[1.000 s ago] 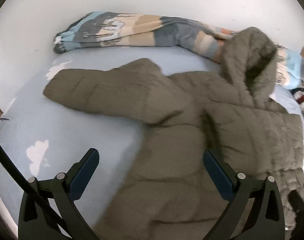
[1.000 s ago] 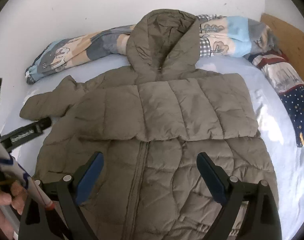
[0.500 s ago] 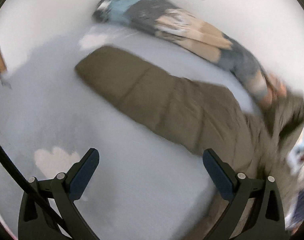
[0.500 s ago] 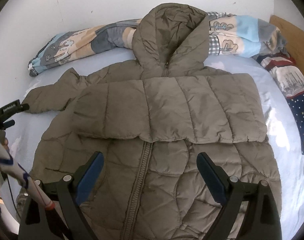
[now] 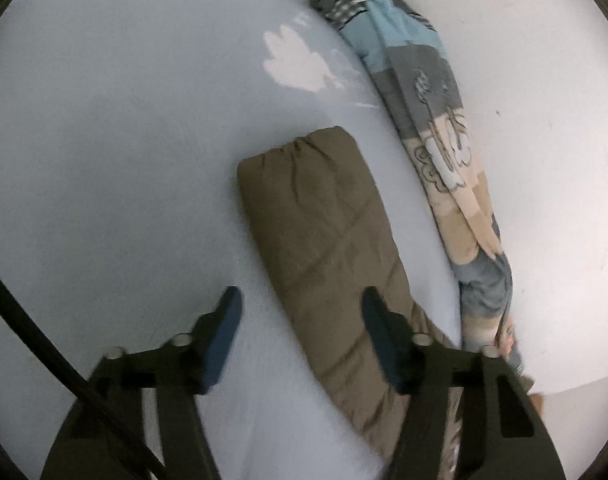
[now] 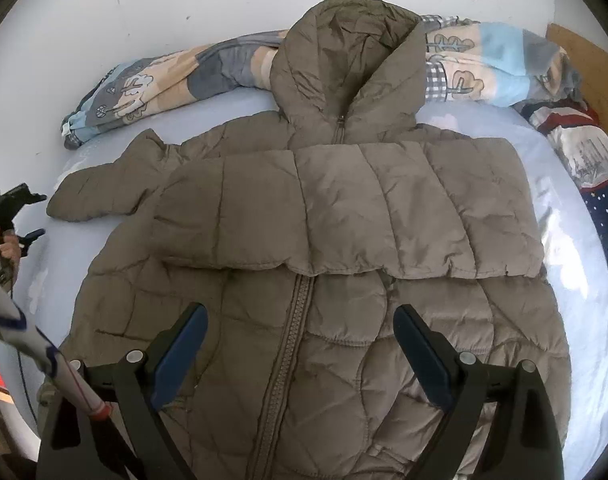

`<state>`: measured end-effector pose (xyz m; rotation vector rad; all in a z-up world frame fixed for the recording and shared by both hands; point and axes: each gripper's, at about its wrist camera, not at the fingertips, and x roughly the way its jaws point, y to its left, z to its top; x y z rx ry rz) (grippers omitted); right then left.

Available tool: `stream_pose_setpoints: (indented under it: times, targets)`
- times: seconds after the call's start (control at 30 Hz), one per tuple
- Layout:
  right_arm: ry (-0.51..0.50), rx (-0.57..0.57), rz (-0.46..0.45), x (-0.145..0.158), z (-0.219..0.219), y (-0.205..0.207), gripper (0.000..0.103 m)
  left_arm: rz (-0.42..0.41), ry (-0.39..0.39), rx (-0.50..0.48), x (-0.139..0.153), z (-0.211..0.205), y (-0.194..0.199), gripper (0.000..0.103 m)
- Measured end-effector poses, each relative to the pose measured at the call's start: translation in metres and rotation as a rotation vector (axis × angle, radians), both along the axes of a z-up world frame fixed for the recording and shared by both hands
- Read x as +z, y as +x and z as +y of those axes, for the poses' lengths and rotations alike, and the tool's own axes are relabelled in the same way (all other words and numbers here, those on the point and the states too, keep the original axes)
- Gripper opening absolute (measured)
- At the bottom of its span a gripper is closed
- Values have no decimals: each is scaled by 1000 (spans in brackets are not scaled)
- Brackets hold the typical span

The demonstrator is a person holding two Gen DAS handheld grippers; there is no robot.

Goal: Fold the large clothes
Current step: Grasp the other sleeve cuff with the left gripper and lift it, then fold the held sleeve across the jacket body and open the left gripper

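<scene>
Both wrist cameras look steeply down at the bed, sharing the jacket's outstretched sleeve (image 5: 324,240) (image 6: 104,192).

Olive puffer jacket (image 6: 324,280) lies zipped, front up, on the bed (image 6: 576,300). One sleeve (image 6: 344,216) folded across chest. Right gripper (image 6: 300,344) hovers over the hem, jaws apart.

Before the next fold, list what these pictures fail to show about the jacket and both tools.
- Jacket hem: right wrist view, cut off by the bottom edge and hidden behind the right tool.
- Jacket body: left wrist view shows only one sleeve; the rest runs out of frame.
- Left tool: its jaws have just been closing around the sleeve, but blur hides whether the pads touch it.
- Folded sleeve's cuff: right wrist view, hard to tell from the quilting.
</scene>
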<state>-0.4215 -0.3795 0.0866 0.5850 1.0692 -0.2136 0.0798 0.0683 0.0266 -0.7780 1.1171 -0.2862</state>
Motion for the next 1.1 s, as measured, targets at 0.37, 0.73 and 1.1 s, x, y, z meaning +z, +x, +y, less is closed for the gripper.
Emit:
stream_pose_setpoints:
  times: [0.37,0.73,1.1]
  targets:
    - [3,-8,27,-9,-3,0,97,-108,25,78,-9,-16,26,19]
    - [8,-151,-5,1,-38,-17,97,-296,99,-42,86,-45,-13,15]
    - [51,-323,-35,11,-88,-44,97,-459,111,-137,208,-92,-73,15]
